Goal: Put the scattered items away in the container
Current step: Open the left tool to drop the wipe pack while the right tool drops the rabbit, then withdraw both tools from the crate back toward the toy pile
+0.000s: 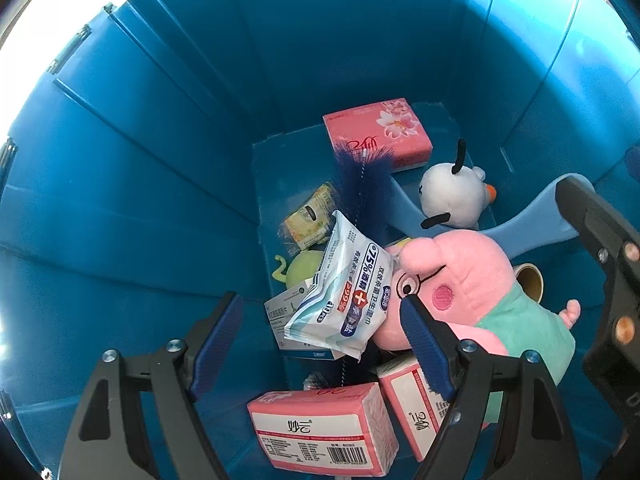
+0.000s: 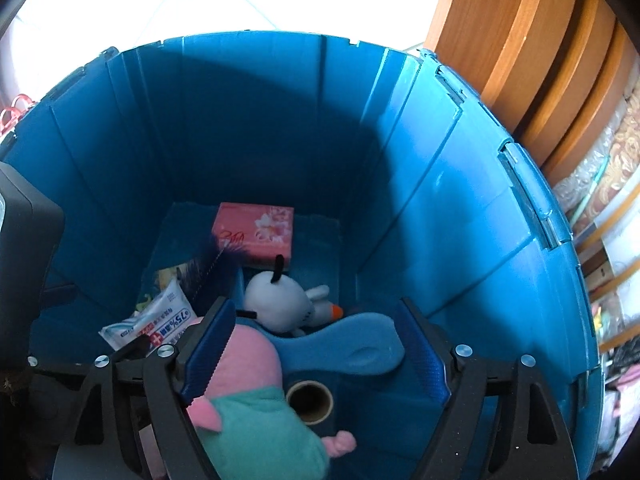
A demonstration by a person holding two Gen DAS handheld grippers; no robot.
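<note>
- Both hand-held grippers hang inside the deep blue container (image 2: 460, 208), pointing steeply down at its floor.
- Left hand-held gripper (image 1: 320, 320): jaws spread wide, nothing between the pads. It hovers above a wet-wipes pack (image 1: 340, 292) that lies tilted on top of the pile.
- Right hand-held gripper (image 2: 316, 344): jaws released, pads clear of everything. The light-blue shoehorn-shaped scoop (image 2: 344, 348) and a cardboard tape roll (image 2: 309, 400) lie below the gap, neither one touched. Likely a drop-off just done; that is a guess from the pose.
- Contents already in the bin: pink pig plush (image 1: 472, 280) in a green top, lying on its side; white plush with an orange beak (image 1: 452, 200) just behind it; pink tissue box (image 1: 376, 132) flat at the far wall; two pink tissue packs (image 1: 320, 428) at the near wall; a dark blue bottle brush (image 1: 360, 184) leaning across the heap.
- Items lie loose and overlapping, as dropped, not stacked; the bin is deep, so careful placing seems unneeded.
- Outside the rim, wooden furniture (image 2: 520, 40). No stray items are visible from here, so progress is hard to judge.
</note>
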